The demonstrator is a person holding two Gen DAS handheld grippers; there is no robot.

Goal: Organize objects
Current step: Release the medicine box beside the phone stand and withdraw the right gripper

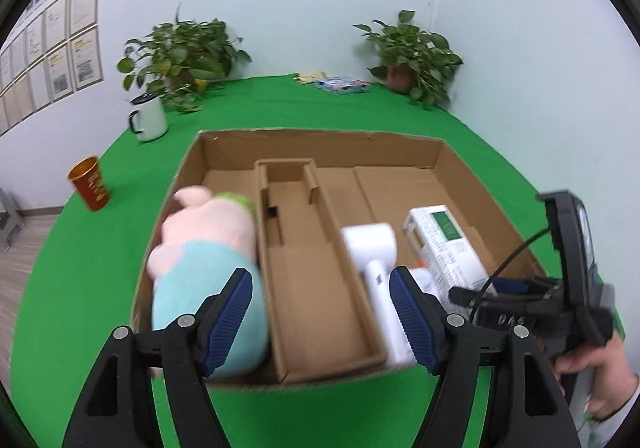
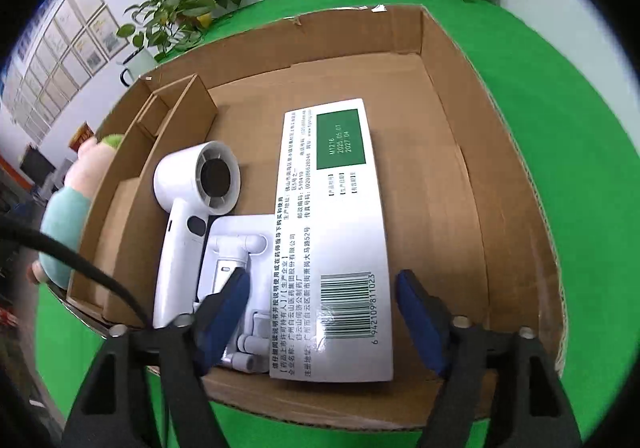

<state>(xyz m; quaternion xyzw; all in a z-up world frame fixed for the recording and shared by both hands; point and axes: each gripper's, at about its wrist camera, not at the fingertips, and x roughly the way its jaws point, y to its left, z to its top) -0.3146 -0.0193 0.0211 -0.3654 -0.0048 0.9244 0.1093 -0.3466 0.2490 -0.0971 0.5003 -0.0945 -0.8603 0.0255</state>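
Observation:
An open cardboard box (image 1: 320, 140) (image 2: 460, 152) sits on the green table. A pink and blue plush pig (image 1: 208, 248) (image 2: 68, 224) lies in its left compartment. A white hair dryer (image 1: 376, 256) (image 2: 188, 216), a white folding stand (image 2: 236, 252) and a white medicine box (image 1: 444, 244) (image 2: 336, 240) lie in the right compartment. My left gripper (image 1: 320, 312) is open and empty above the box's near edge. My right gripper (image 2: 324, 312) is open, its fingers on either side of the medicine box's near end, above it.
A white mug (image 1: 148, 118), a red cup (image 1: 90, 188), two potted plants (image 1: 184, 56) (image 1: 412, 56) and a flat blue packet (image 1: 342, 84) stand on the green table (image 1: 80, 288) beyond the box. The middle cardboard compartment (image 1: 312, 280) holds nothing.

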